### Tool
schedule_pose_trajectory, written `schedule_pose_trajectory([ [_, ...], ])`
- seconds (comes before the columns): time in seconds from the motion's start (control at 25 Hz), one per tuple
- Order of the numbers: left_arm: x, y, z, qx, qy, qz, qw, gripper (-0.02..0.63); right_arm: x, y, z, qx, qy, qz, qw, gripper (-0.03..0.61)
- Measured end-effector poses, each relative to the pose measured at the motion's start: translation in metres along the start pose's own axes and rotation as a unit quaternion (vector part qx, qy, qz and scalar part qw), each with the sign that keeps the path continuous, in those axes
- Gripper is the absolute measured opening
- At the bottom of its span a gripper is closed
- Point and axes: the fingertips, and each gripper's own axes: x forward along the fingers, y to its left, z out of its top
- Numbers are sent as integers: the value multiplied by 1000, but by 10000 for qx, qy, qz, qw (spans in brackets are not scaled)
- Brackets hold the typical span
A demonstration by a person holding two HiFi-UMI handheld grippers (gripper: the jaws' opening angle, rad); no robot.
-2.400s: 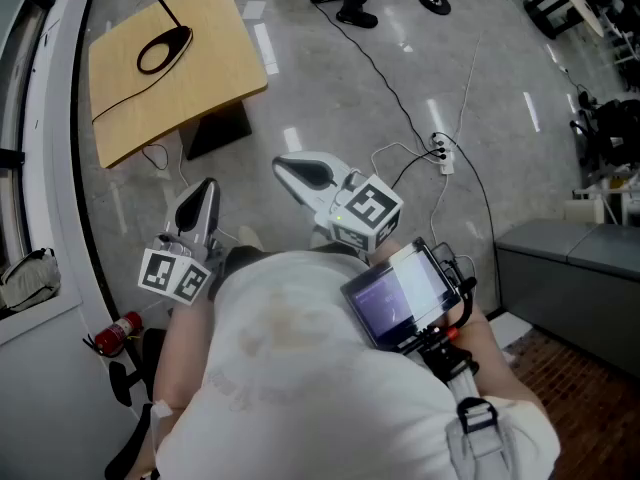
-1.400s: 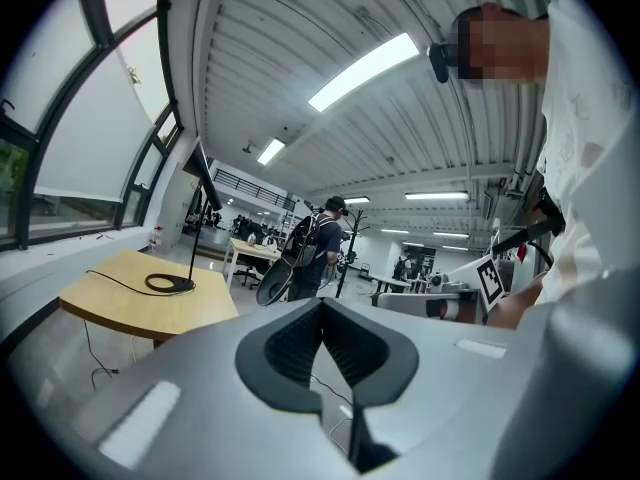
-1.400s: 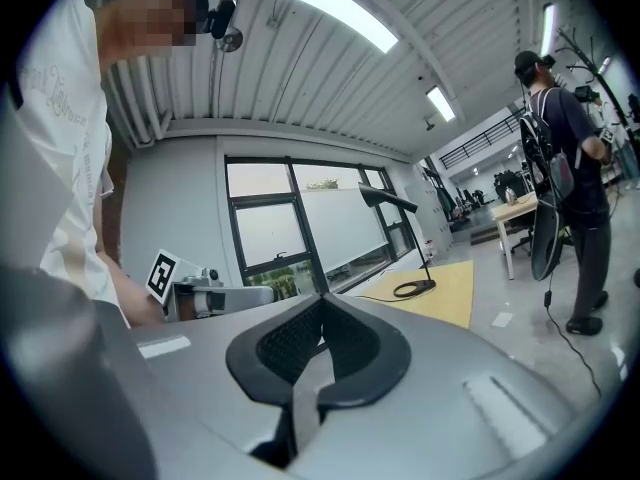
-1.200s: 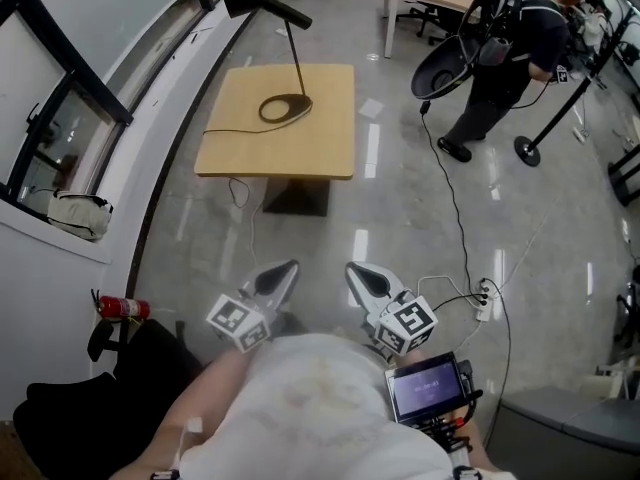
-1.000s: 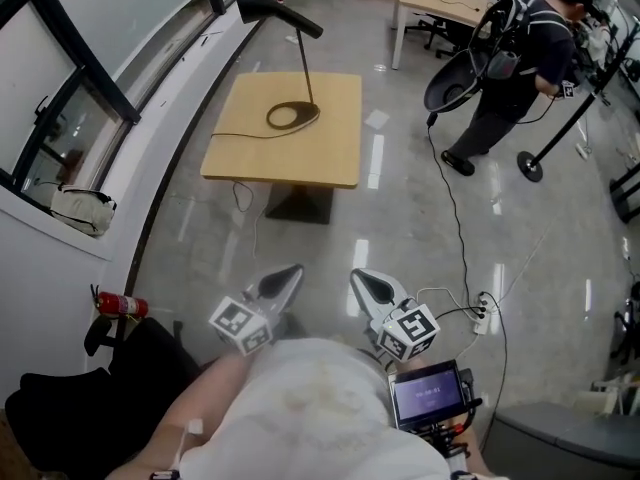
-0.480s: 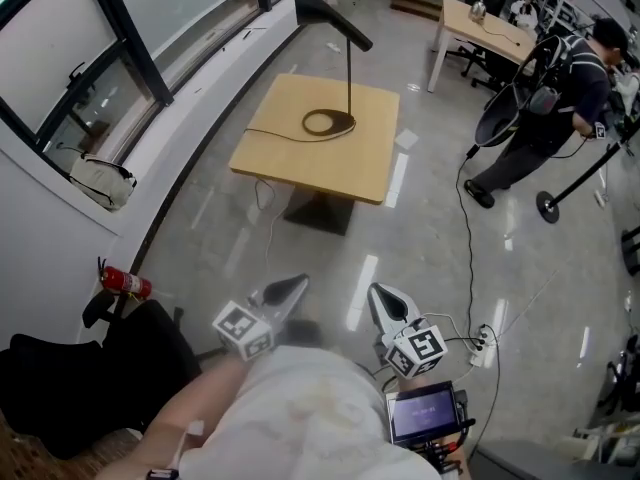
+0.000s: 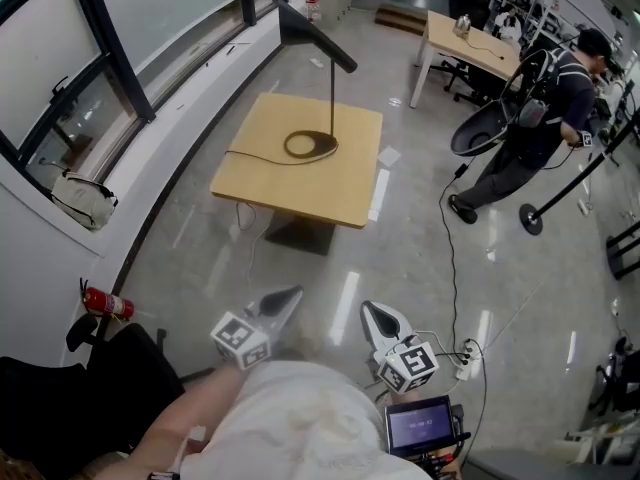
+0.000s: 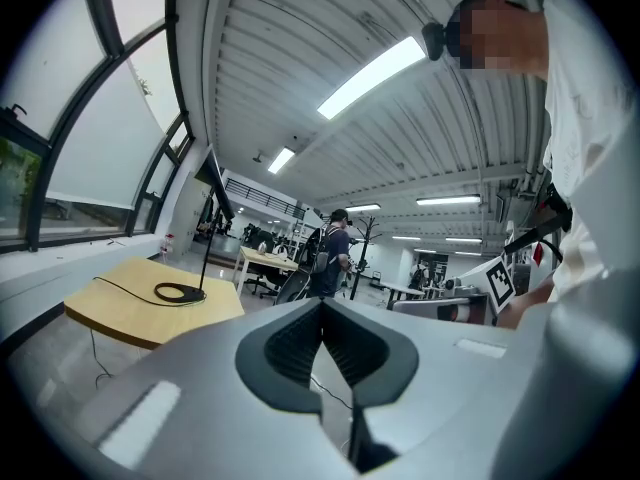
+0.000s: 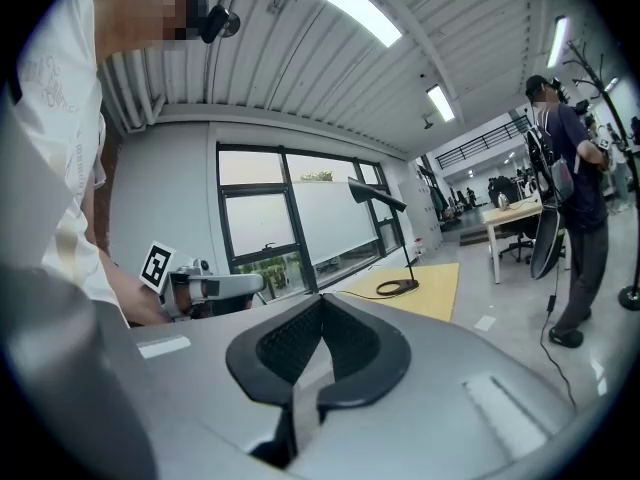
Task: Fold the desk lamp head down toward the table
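red cylinder extinguisher (image 7: pixel 102 302) by left wall. left gripper (image 7: pixel 292 292): smooth grey shell, ribbed black pads, jaws pressed together, empty. far ahead, square pale-wood table (image 7: pixel 262 182) w/ black desk lamp (image 7: pixel 318 36) on it: flat ring base, thin upright stem, wedge head raised high. right gripper (image 7: pixel 370 310) closed, empty.

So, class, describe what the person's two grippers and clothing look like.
Both the left claw and right claw are light grey tapered shells with dark ribbed pads inside. Each carries a white cube printed with black square markers. The person wears a white top.
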Motion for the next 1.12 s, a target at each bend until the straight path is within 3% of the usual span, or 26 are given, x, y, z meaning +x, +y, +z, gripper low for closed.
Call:
schedule_pose_trajectory([
  [0.2,35,4,6,38,-6,-275,9996,2,5,-32,15,-17,-56,-261,9996,12],
  [0.84,97,74,29,-94,-120,-115,9998,2,77,-90,49,-189,72,-190,9996,12],
  [1.12,124,108,54,-93,-279,-285,9992,2,111,-112,67,-282,41,-348,9990,12],
])
